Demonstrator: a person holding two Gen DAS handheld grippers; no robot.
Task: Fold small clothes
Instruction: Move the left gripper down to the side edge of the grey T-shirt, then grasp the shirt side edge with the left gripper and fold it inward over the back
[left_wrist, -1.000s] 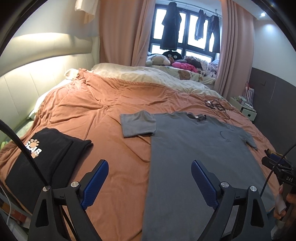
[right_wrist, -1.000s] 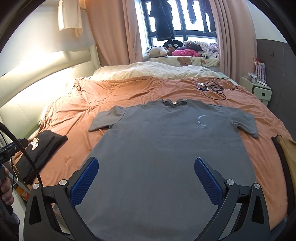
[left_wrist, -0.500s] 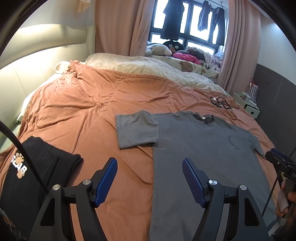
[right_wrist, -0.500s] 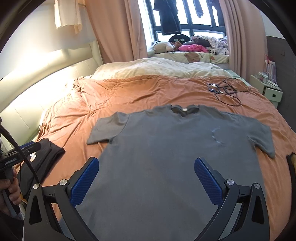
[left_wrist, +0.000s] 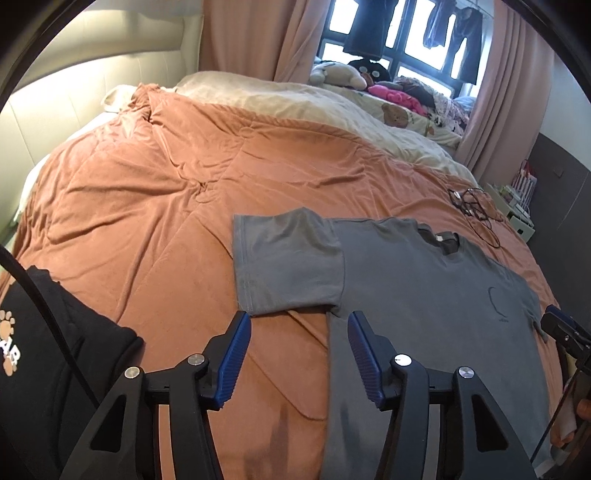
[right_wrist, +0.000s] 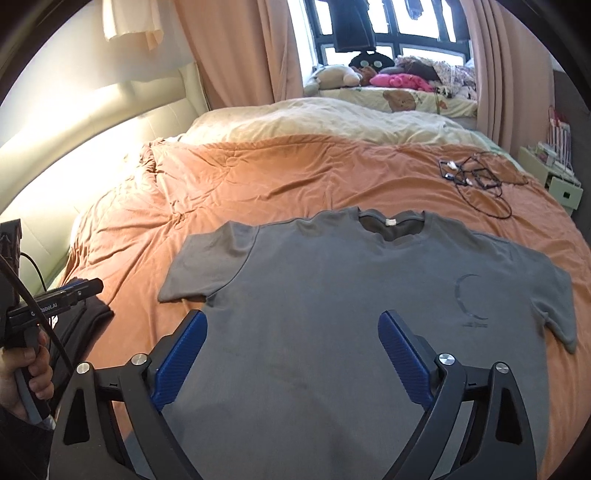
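Grey cotton T-shirt (right_wrist: 332, 295) lies spread flat, front up w/ a thin crescent print on the chest, on the rust-orange duvet (left_wrist: 147, 206). We see no fold in it yet: both sleeves out to the sides, hem toward us, body smooth. So for this garment we judge the job at its very start; sleeves, sides and the final halving are all left. A black garment w/ a paw print (left_wrist: 44, 354) sits folded near the bed's left edge, well apart from the tee, prob. one already done.

Long axis runs from us away toward the window; collar (right_wrist: 391, 221) at the far end, pointing at the cream bedding beyond. Sleeves stick out across that axis.

Our left gripper (left_wrist: 297, 354) hangs just short of the left sleeve's (left_wrist: 284, 266) near corner, by the armpit; its jaws have just been closing but stand apart, nothing between them, pads clear of the cloth. Our right gripper (right_wrist: 291, 354) hovers over the shirt's midsection, jaws wide though they've narrowed a bit, nothing gripped.

Farther out: a tangle of black cables (right_wrist: 476, 184) on the duvet beyond the right shoulder, plush toys (right_wrist: 332, 75) by the window.
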